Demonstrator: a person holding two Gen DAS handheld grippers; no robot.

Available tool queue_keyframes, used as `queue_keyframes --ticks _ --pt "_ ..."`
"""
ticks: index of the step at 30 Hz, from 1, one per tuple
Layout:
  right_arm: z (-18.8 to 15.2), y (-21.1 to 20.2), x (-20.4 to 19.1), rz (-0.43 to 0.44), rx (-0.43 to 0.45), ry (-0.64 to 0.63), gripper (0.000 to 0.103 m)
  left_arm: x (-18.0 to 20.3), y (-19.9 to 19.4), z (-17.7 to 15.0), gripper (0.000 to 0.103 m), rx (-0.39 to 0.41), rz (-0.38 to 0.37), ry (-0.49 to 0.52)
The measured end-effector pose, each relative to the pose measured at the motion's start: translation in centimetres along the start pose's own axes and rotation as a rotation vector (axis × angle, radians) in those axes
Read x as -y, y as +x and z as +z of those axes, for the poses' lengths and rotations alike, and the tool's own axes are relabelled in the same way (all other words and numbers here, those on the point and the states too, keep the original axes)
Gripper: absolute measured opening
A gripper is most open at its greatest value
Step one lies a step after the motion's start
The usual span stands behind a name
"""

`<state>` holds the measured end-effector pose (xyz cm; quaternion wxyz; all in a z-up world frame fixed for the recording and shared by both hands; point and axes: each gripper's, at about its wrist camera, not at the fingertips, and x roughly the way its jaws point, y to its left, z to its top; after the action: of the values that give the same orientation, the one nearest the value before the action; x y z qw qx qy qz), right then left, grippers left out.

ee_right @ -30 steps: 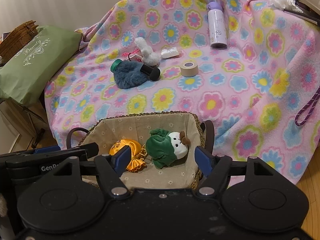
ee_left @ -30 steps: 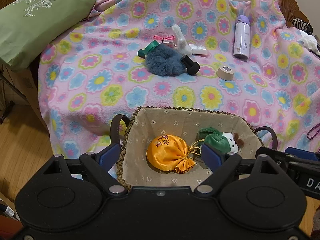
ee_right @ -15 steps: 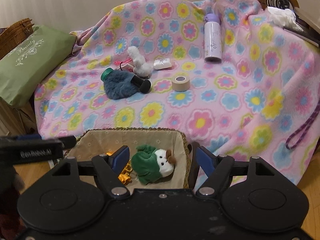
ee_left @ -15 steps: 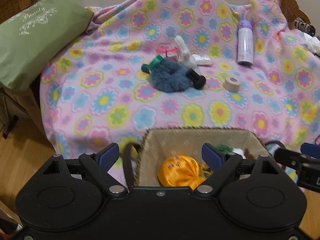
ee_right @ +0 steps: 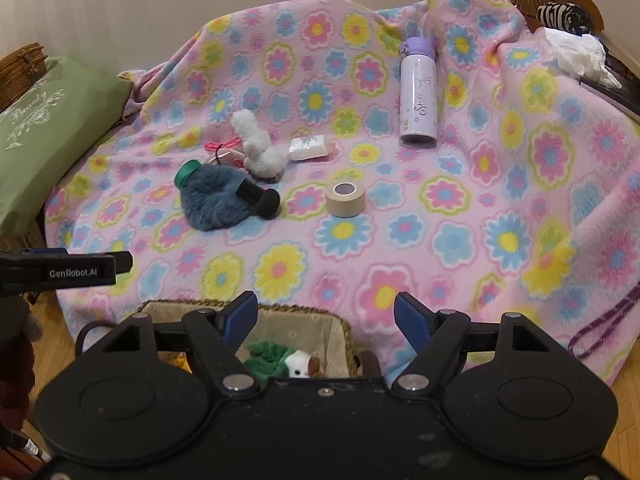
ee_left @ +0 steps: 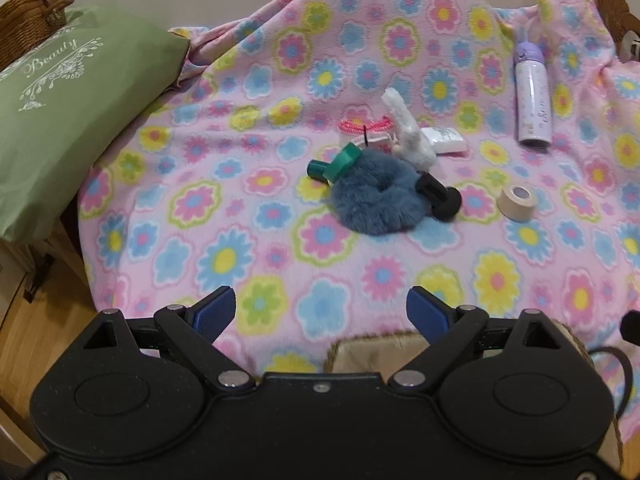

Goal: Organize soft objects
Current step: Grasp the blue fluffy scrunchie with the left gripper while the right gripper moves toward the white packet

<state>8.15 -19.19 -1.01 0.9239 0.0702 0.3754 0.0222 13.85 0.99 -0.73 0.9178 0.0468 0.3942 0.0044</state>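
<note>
Plain cream wall [ee_right: 160, 20] behind. Wooden floor [ee_left: 24, 320] at the lower left. Flowered pink blanket [ee_right: 440, 220] draped over the furniture. Green cushion [ee_left: 60, 120] at left, beside a wicker basket [ee_left: 28, 16].

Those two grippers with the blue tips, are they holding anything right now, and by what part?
Nothing is held. The left gripper and the right gripper are both open and empty, above the blanket, short of the blue fluffy toy.

Left tongs [ee_left: 322, 310] and right tongs [ee_right: 326, 314]: matte black housings, circular recesses, silver pivot screws, ribbed blue finger pads [ee_left: 214, 312]. Left unit's side bears white "GenRobot.AI" lettering.
</note>
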Motion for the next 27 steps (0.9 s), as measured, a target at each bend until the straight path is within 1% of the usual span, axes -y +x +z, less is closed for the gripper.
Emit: queue_keyframes --ticks 4,12,20,24,27 --pt "0.9 1.6 0.2 -0.009 -0.023 0.005 0.075 0.3 1.8 1.1 0.090 0.000 0.002 0.015" --pt "2.9 5.5 0.0 -0.018 -0.072 0.005 0.076 2.1 6.1 2.5 0.090 0.011 -0.068 0.083" --pt "4.6 9.3 -0.3 -0.031 -0.105 -0.003 0.076 3.5 10.8 3.7 0.091 0.008 -0.080 0.145" --pt "5.5 11.1 -0.3 -0.038 -0.114 -0.005 0.076 4.0 12.5 4.2 0.091 0.019 -0.083 0.187" --pt "6.1 12.3 -0.2 -0.043 -0.121 -0.003 0.076 4.5 13.4 4.7 0.091 0.041 -0.085 0.213"
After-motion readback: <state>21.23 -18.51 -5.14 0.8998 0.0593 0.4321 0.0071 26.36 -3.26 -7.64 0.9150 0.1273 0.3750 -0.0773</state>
